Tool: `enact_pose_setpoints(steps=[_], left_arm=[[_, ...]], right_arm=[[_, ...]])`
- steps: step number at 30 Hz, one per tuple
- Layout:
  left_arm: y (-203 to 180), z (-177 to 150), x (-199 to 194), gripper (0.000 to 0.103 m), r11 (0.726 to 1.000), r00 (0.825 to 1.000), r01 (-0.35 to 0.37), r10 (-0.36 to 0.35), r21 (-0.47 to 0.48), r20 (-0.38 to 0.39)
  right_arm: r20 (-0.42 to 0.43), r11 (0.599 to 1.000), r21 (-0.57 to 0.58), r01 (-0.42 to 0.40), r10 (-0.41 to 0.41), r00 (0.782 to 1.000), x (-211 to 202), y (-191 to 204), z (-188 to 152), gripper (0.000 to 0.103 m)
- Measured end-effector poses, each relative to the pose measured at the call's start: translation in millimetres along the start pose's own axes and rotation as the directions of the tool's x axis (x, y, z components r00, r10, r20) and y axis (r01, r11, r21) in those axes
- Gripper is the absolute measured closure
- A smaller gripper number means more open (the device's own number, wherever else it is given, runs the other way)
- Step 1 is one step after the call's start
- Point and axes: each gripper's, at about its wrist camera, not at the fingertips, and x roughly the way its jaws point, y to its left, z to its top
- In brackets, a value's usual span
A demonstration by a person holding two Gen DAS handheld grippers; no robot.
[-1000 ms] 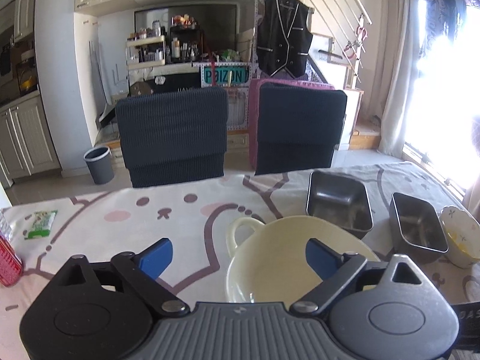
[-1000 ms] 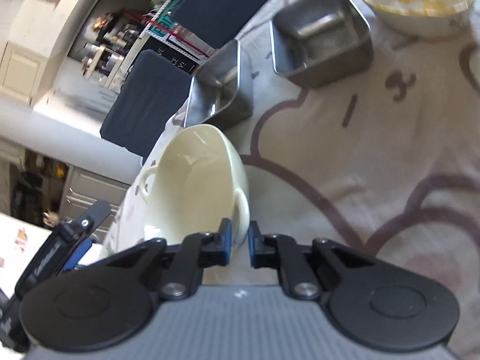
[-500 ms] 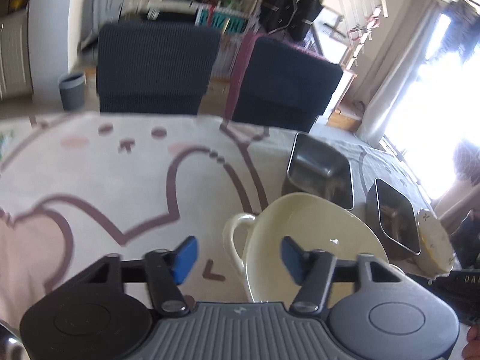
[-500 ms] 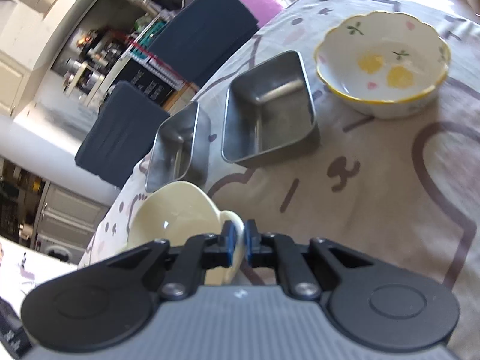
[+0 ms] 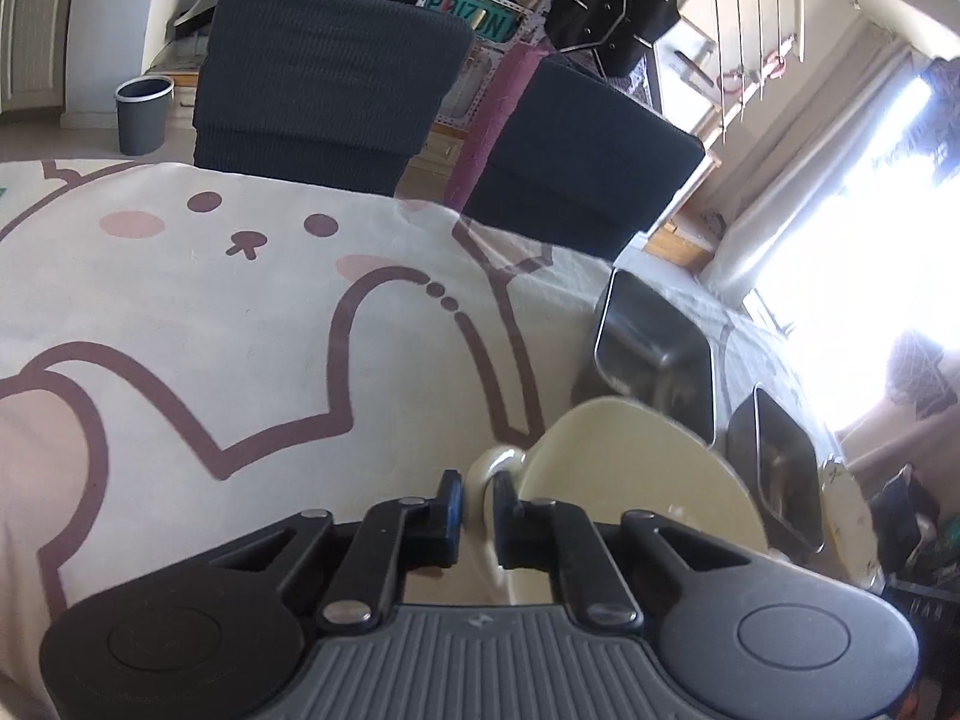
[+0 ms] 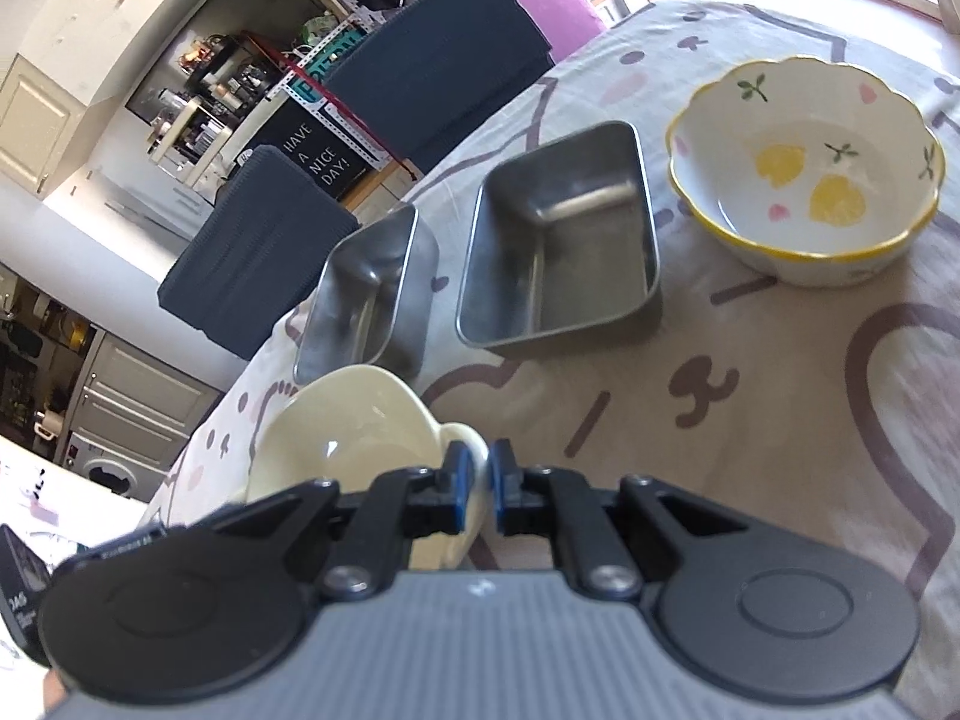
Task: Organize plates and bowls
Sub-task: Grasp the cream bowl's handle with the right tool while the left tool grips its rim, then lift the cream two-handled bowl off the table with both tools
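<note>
Gripping the cream two-handled bowl by its handles, we had the left hand-held gripper just closed onto one and the right hand-held gripper clamped on the other. Two steel trays and a flowered bowl sat beyond on the surface.

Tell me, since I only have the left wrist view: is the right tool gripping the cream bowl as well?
Observer: Yes. The right tool is shut on the cream bowl's other handle.
Operator: The flowered bowl is edge-on for me. Anything in it?
Observer: No. The flowered bowl holds nothing; only painted yellow hearts and green sprigs show inside.
</note>
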Motion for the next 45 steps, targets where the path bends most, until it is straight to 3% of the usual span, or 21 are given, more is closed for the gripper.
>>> enact_pose_setpoints(steps=[10, 14, 16, 19, 21, 26, 33, 35, 45], left_arm=[[-1.7, -21.8, -21.6, 0.092, 0.998, 1.0, -0.016, 0.017, 0.056, -0.015], [9.7, -21.1, -24.3, 0.093, 1.0, 0.999, 0.025, -0.025, -0.014, -0.04], [10.8, -18.7, -25.6, 0.093, 0.999, 0.999, 0.036, -0.037, -0.031, -0.036], [12.4, -14.8, -23.7, 0.078, 0.995, 0.996, 0.071, -0.074, -0.064, -0.042], [13.0, -13.7, -21.7, 0.071, 0.992, 0.994, 0.095, -0.099, -0.08, -0.046], [7.2, -13.3, -13.8, 0.071, 0.995, 0.993, 0.087, -0.091, -0.055, -0.07], [0.5, -14.4, -2.0, 0.076, 0.999, 0.994, 0.047, -0.048, -0.016, -0.101], [0.5, -14.5, 0.3, 0.081, 0.999, 0.994, 0.031, -0.031, -0.008, -0.107], [2.5, -14.9, 6.1, 0.082, 1.0, 0.991, 0.027, -0.028, -0.011, -0.129]], right_arm=[[-0.015, 0.999, -0.035, 0.003, -0.003, 1.0, 0.7, 1.2, 3.5, 0.092], [-0.039, 0.997, -0.077, -0.019, 0.016, 0.999, 3.6, 0.1, 9.0, 0.091], [-0.058, 0.997, -0.062, -0.042, 0.038, 0.998, 4.8, -4.6, 12.5, 0.086], [-0.068, 0.996, -0.066, -0.053, 0.049, 0.997, 5.0, -10.7, 17.3, 0.068], [-0.048, 0.995, -0.077, -0.061, 0.057, 0.997, 3.0, -11.6, 19.2, 0.065], [-0.062, 0.99, -0.113, -0.089, 0.082, 0.995, 5.0, -3.5, 15.8, 0.056], [-0.108, 0.965, -0.258, -0.05, 0.022, 0.994, 20.8, 18.3, 4.3, 0.058], [-0.105, 0.959, -0.282, -0.009, -0.021, 0.994, 22.6, 19.9, 4.2, 0.074], [-0.126, 0.956, -0.293, 0.003, -0.041, 0.991, 32.8, 21.5, 7.4, 0.074]])
